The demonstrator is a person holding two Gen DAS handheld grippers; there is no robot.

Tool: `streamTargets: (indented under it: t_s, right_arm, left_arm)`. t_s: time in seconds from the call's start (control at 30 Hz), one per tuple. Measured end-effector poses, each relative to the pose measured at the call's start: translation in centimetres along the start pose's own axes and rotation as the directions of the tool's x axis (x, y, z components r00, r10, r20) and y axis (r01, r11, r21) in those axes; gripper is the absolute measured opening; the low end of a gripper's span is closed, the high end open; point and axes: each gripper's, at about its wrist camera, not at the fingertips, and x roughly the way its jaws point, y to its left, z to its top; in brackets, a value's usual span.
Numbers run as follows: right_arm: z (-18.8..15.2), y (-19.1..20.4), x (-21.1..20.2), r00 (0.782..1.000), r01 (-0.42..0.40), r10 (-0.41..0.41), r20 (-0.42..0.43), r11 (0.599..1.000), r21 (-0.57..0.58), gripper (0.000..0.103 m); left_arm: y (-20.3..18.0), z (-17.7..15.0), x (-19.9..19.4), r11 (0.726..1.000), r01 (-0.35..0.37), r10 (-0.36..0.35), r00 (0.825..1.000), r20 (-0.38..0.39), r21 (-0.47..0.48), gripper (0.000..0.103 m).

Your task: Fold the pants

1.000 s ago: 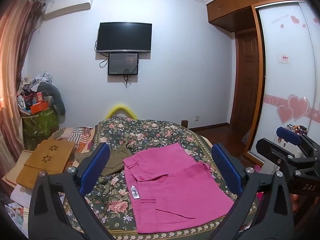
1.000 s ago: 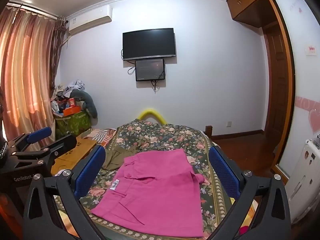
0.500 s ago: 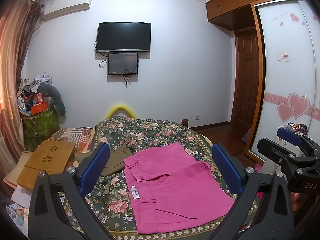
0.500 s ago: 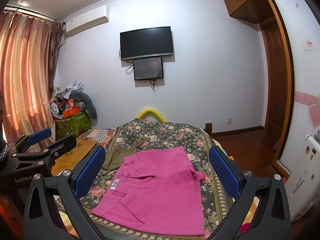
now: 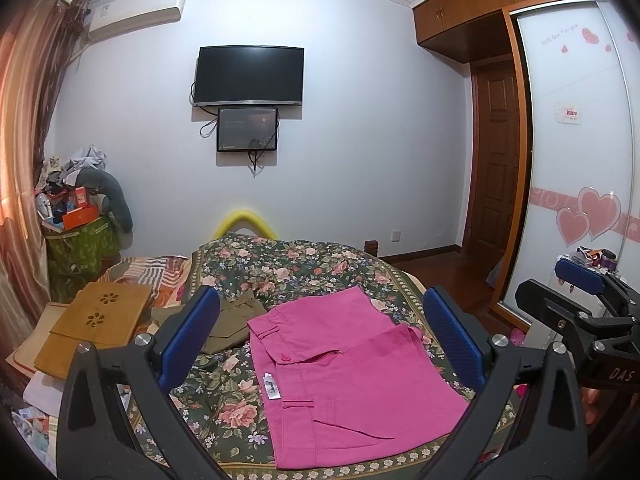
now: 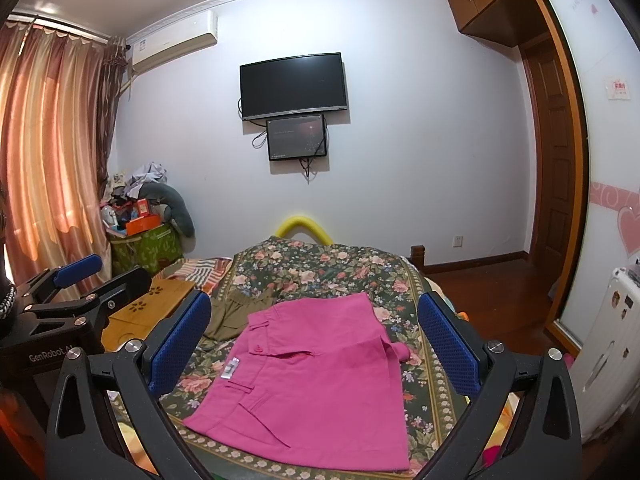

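Note:
Pink pants lie folded into a compact rectangle on the near end of a floral bedspread; they also show in the right wrist view. A white label sits by the waistband at their left edge. My left gripper is open and empty, held above and in front of the pants. My right gripper is open and empty, also above them. Each gripper shows at the edge of the other's view, the right one and the left one.
An olive-brown garment lies left of the pants. A wooden lap desk sits at the bed's left side, with a cluttered green hamper behind it. A wardrobe with sliding doors stands right. A TV hangs on the far wall.
Both cameras have shifted very slightly. The pants have not moved and both grippers stay open.

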Motion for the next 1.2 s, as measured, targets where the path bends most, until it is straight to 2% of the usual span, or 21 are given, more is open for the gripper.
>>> streamTargets:
  t_s: [1.2]
  right_arm:
    - [-0.08, -0.10, -0.05, 1.000, 0.002, -0.002, -0.002, 1.000, 0.000, 0.103]
  left_arm:
    - [-0.32, 0.17, 0.30, 1.000, 0.000, 0.000, 1.000, 0.005, -0.003, 0.103]
